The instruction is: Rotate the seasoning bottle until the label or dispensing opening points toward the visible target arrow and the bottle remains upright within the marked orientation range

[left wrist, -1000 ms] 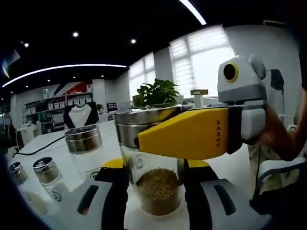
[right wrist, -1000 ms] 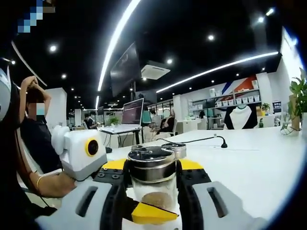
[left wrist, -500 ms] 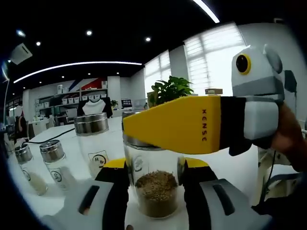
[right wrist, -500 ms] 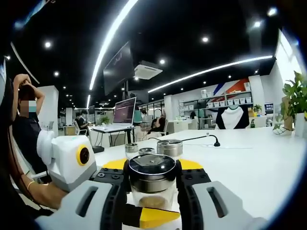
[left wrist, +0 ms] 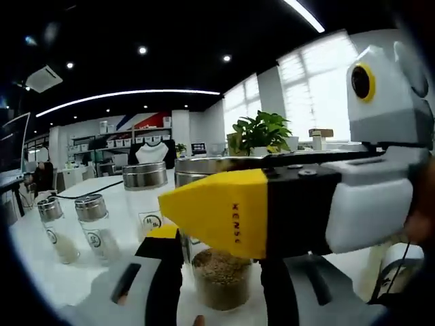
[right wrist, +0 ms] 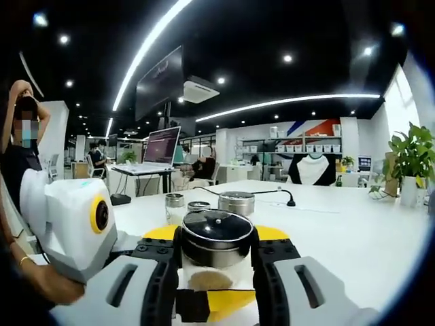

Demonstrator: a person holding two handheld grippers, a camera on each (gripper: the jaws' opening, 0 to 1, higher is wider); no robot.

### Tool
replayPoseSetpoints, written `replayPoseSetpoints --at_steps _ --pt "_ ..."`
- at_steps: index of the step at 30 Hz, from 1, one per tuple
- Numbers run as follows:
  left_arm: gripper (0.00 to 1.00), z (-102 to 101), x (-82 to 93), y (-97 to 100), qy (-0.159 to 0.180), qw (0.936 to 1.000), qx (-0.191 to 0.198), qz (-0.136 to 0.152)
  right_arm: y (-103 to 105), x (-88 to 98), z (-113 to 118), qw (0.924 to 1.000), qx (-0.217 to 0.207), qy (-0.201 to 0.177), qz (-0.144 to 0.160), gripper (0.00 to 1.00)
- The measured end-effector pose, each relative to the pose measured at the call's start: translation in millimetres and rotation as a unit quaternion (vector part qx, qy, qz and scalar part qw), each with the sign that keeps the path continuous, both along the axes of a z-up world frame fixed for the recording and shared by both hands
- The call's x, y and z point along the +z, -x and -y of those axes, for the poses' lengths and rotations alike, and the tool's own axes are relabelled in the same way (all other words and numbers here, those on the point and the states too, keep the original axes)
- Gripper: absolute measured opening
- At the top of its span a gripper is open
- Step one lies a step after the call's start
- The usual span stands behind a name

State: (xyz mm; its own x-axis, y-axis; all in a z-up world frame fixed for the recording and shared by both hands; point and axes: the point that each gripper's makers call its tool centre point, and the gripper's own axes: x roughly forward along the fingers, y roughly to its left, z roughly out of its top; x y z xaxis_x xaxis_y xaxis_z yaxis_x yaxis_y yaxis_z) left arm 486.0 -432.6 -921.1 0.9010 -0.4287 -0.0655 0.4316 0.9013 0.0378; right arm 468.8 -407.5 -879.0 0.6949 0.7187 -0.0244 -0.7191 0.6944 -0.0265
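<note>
On a white table point(right wrist: 353, 238), a glass seasoning bottle point(left wrist: 221, 275) with brown grains in its lower part stands upright between both grippers. In the left gripper view, the left gripper point(left wrist: 221, 272) has its two dark jaws closed against the glass body low down, one on each side, with no gap to the glass. In the right gripper view, the right gripper point(right wrist: 216, 248) has its jaws pressed against the bottle's metal cap point(right wrist: 216, 234), gripping it at the top from both sides. The right gripper reaches across the left gripper view from the right, its yellow and black jaw lying level with the cap and covering most of it. The left gripper enters the right gripper view from the left, its yellow jaw tip below the cap in front of the glass. Beyond the held bottle stand three other bottles point(left wrist: 88, 224) with metal caps, near each other on the table. A potted plant point(left wrist: 262, 132) stands further back.
</note>
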Motion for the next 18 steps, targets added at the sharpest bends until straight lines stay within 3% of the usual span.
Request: replayPoseSetpoints --at_steps 2,18 --pt "0.45 0.9 -1.4 -0.6 0.002 1.0 0.0 -0.004 -2.4 -3.1 1.5 0.9994 -0.013 0.028 0.014 0.4" --pt "0.45 0.5 -2.2 1.2 -0.006 0.9999 0.008 0.002 -2.4 -1.7 0.0 0.9995 -0.031 -0.001 0.005 0.42"
